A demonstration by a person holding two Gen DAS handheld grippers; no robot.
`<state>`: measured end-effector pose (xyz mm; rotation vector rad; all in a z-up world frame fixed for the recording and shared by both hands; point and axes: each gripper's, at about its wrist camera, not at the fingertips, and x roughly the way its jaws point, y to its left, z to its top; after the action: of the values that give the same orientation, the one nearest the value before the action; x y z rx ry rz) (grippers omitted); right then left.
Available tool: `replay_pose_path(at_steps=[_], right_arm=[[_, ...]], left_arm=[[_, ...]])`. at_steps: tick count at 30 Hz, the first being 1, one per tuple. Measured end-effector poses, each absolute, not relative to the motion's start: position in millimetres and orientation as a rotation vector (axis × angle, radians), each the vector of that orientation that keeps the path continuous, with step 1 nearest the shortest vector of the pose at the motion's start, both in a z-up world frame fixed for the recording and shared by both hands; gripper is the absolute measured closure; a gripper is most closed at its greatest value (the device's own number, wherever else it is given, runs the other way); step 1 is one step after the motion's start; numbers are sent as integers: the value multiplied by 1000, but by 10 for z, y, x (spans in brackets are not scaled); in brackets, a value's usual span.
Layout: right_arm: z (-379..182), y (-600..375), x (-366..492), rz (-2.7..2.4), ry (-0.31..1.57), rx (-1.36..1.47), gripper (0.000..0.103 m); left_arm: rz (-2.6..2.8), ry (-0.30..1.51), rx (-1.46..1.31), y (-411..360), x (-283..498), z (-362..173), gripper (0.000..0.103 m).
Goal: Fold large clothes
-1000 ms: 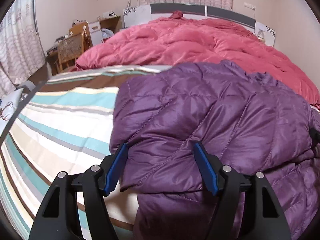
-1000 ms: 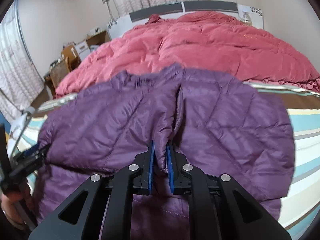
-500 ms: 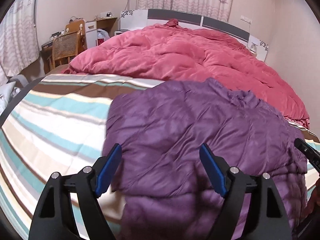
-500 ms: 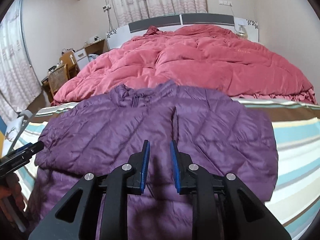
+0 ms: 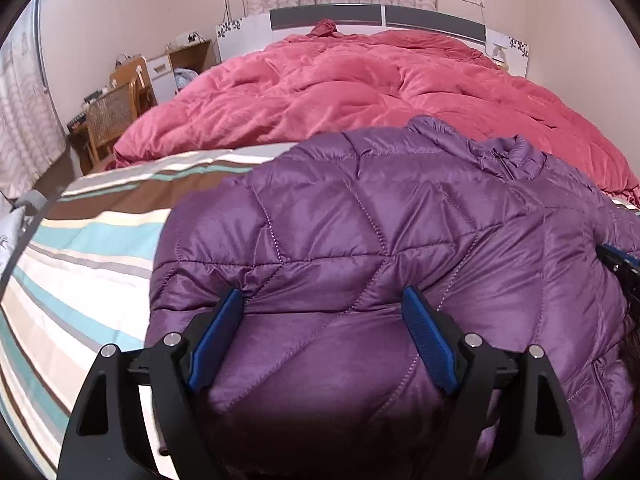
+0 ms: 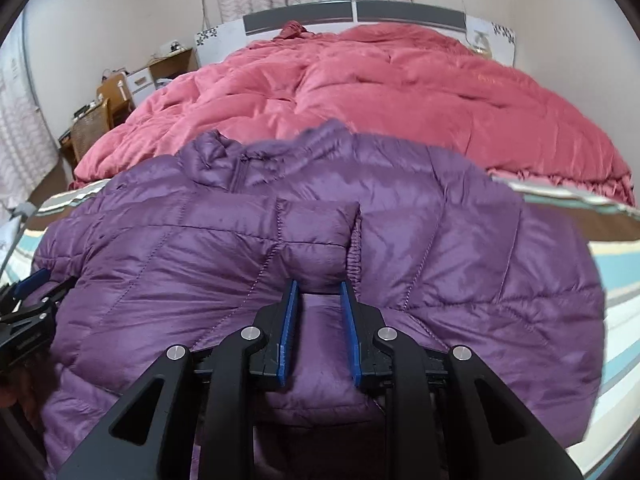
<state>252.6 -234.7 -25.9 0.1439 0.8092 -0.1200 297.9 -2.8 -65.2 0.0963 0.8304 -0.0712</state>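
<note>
A purple quilted down jacket (image 5: 380,220) lies on the striped bed sheet (image 5: 80,260), collar (image 5: 508,156) toward the red duvet. My left gripper (image 5: 322,294) stands wide open over the jacket's near left part. Fabric lies between its blue pads, and they do not squeeze it. In the right wrist view the jacket (image 6: 440,240) has a folded sleeve panel across its middle. My right gripper (image 6: 319,285) is narrowly open just before that panel's end, with jacket cloth below the gap. Each gripper shows at the other view's edge: the right gripper (image 5: 620,260) and the left gripper (image 6: 28,304).
A bulky red duvet (image 5: 360,88) covers the far half of the bed up to the headboard (image 5: 380,16). Wooden chairs (image 5: 112,116) and a desk stand left of the bed. Striped sheet (image 6: 616,272) shows to the right of the jacket.
My right gripper has let go of the pinched jacket fold and its jaws have parted a little. The left jaws have spread wider. Both grippers drew back, then came in close over the jacket.
</note>
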Motion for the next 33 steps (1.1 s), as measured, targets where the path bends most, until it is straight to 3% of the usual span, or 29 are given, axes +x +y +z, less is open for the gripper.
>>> replay_pose_path(at_steps=[7,13,33], right_arm=[[-260,-2251,2520,-162,809,76,82],[-172,-2301,2425,-173,781,96,65],[-53,-2119,1067,-145,868,46,65]], left_arm=[[-67,826,105,-39,2911,-627,20],[-101,801,103,-6,2510,-497,15],[-158,907,68,313,1371,-652,5]])
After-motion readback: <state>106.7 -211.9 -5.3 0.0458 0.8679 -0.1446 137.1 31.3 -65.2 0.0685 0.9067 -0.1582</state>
